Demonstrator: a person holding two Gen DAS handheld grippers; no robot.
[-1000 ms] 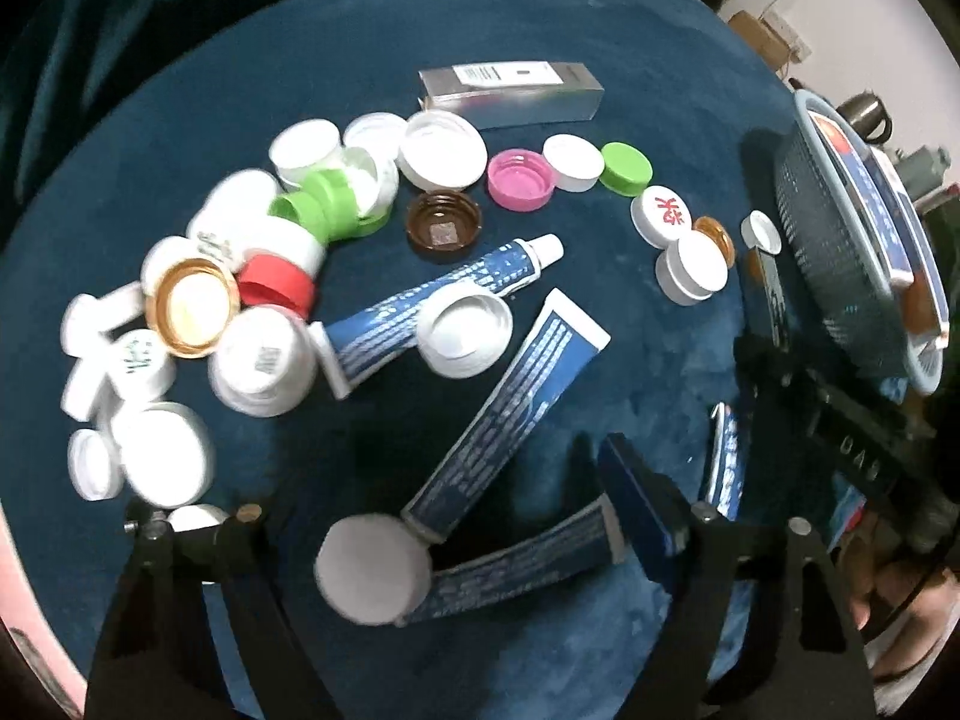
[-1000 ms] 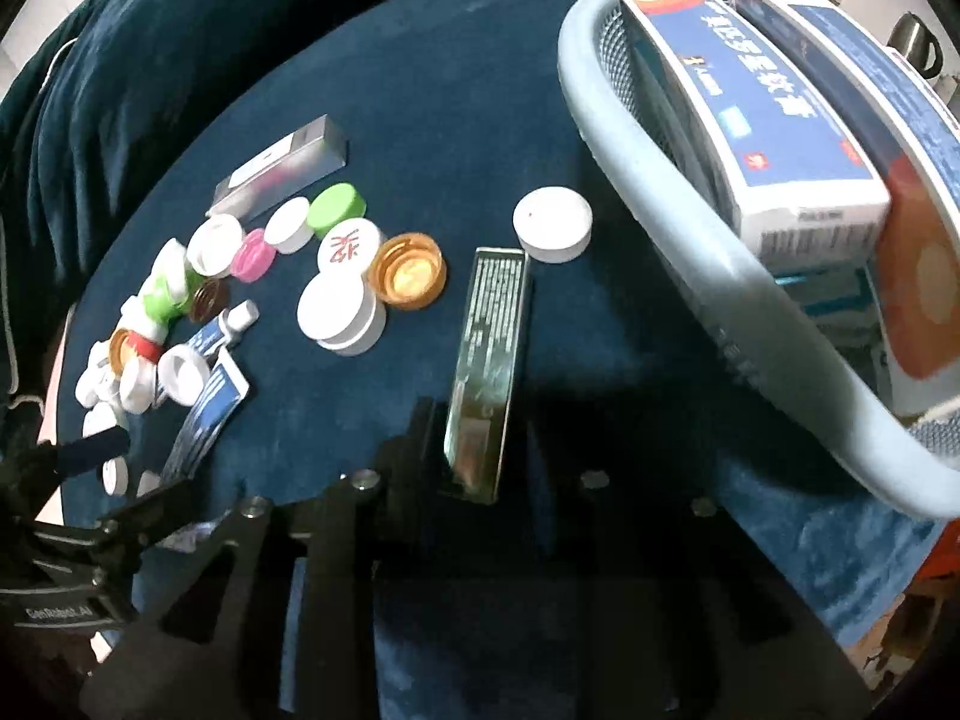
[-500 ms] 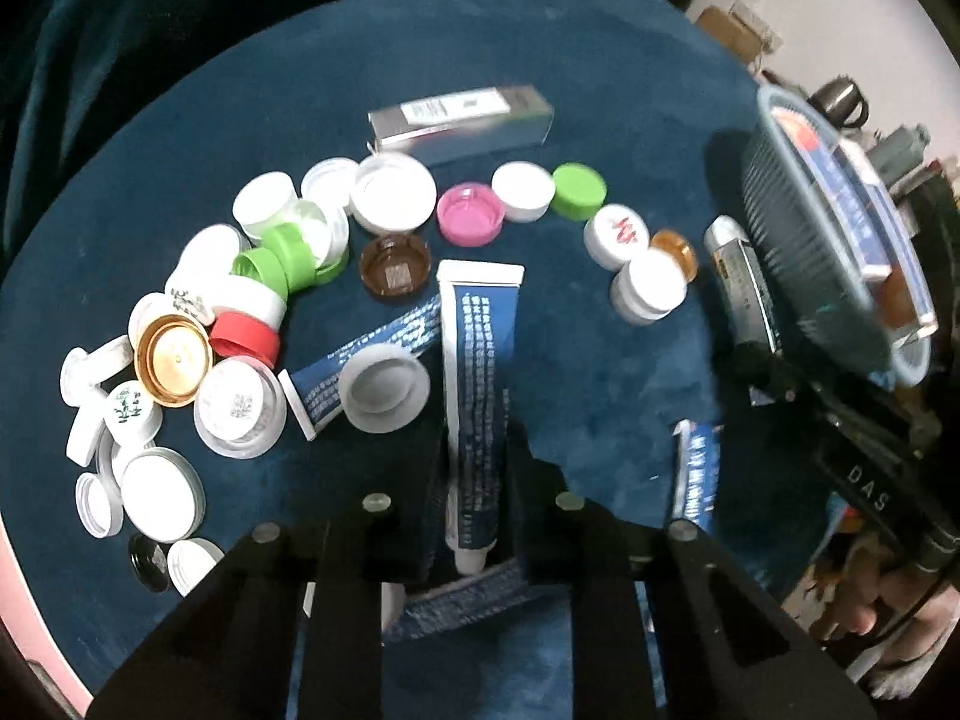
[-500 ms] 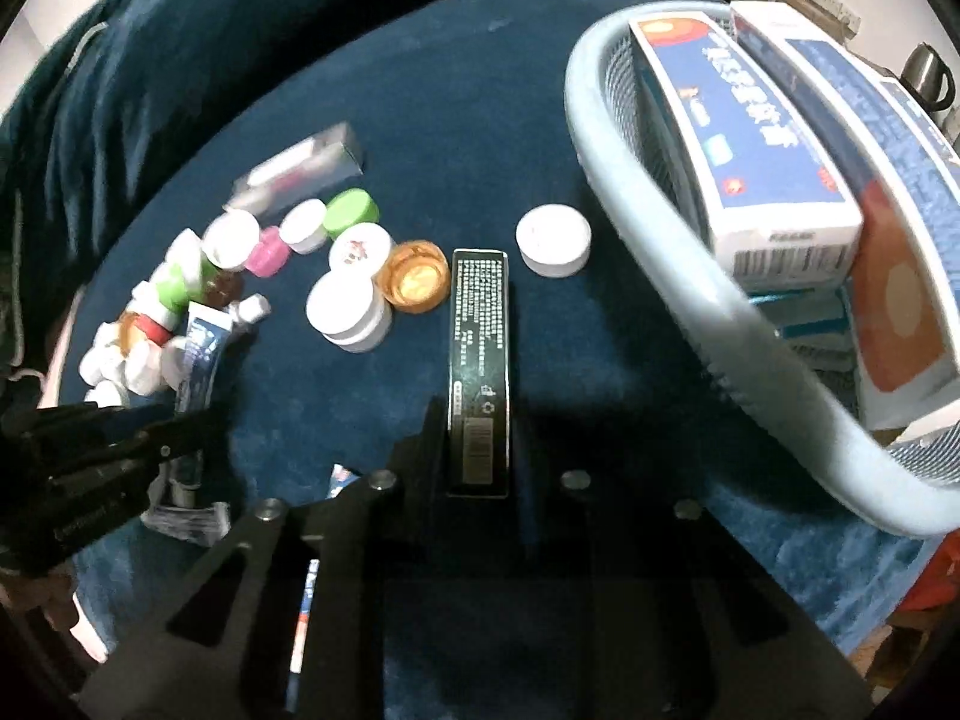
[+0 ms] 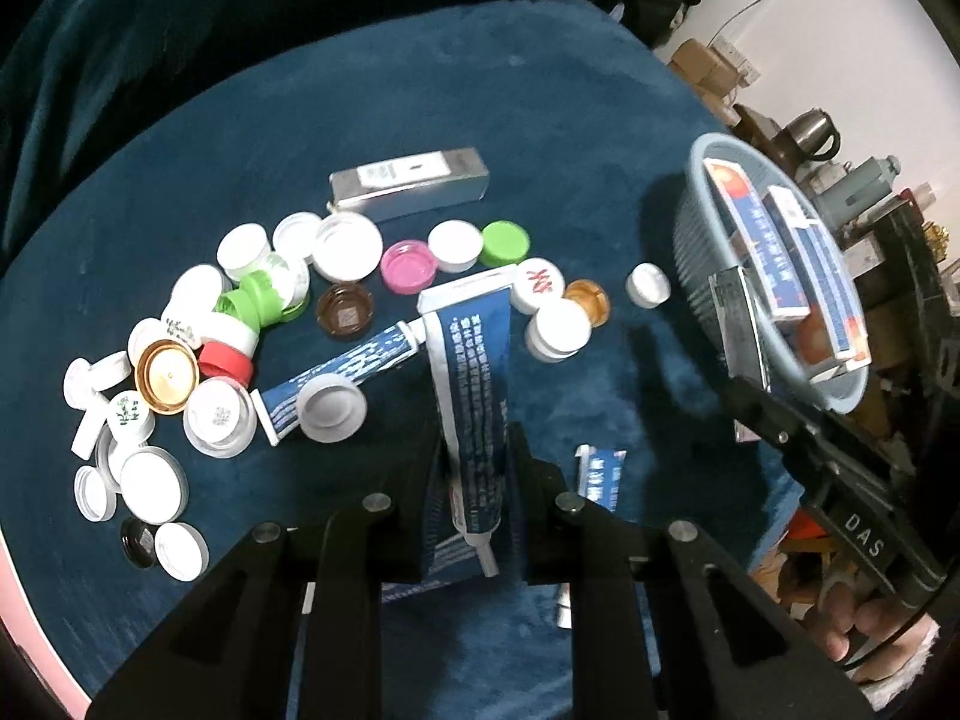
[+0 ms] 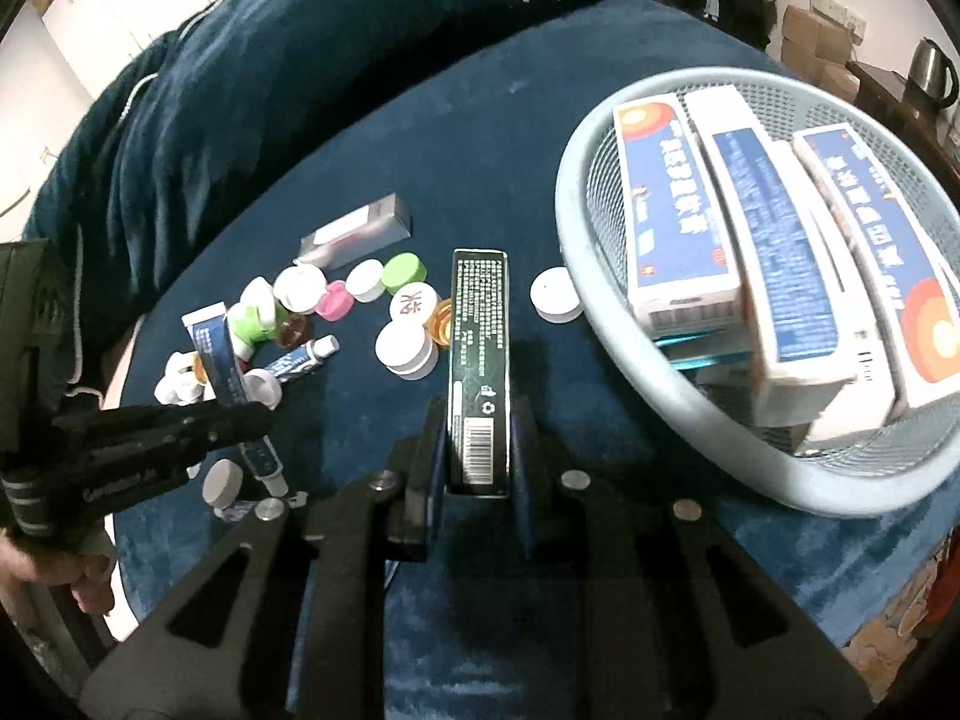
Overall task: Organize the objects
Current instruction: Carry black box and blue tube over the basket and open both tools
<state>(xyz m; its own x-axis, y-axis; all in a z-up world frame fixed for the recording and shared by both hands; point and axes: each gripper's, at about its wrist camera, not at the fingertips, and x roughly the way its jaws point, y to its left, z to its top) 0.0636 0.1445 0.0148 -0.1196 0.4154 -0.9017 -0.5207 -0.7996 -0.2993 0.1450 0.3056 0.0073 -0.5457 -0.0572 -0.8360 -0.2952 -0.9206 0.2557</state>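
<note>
Both hands are loaded, so this looks like the carrying step of the sorting. The left gripper [image 5: 474, 474] has its jaws pinching a blue tube [image 5: 471, 384] low in the middle of its frame, crimped end pointing away and cap end toward the camera, the tube clear of the worktop [image 5: 540, 132]. The right gripper [image 6: 477, 450] has its jaws pinching a dark box [image 6: 479, 360] by its barcode end, the box reaching up the centre of the frame toward the loose caps [image 6: 402, 345]. The basket [image 6: 606, 324] fills the right side of the right wrist view and already holds several cartons [image 6: 678, 210], so I judge the next move is to swing the box to the right, over the near rim, and let it go among them without knocking the leaning ones. Where the tube belongs is less sure; the basket at the right of the left view is the likeliest place. Another tube [image 5: 342, 372] lies left of centre among the caps with a white cap resting on it, and a silver box [image 5: 408, 183] sits above the pile. Hard to read: a further tube near the bottom is mostly behind the left gripper, the cartons' print is blurred, the basket floor is covered, and the person's fingers show only at the frame edges.
</note>
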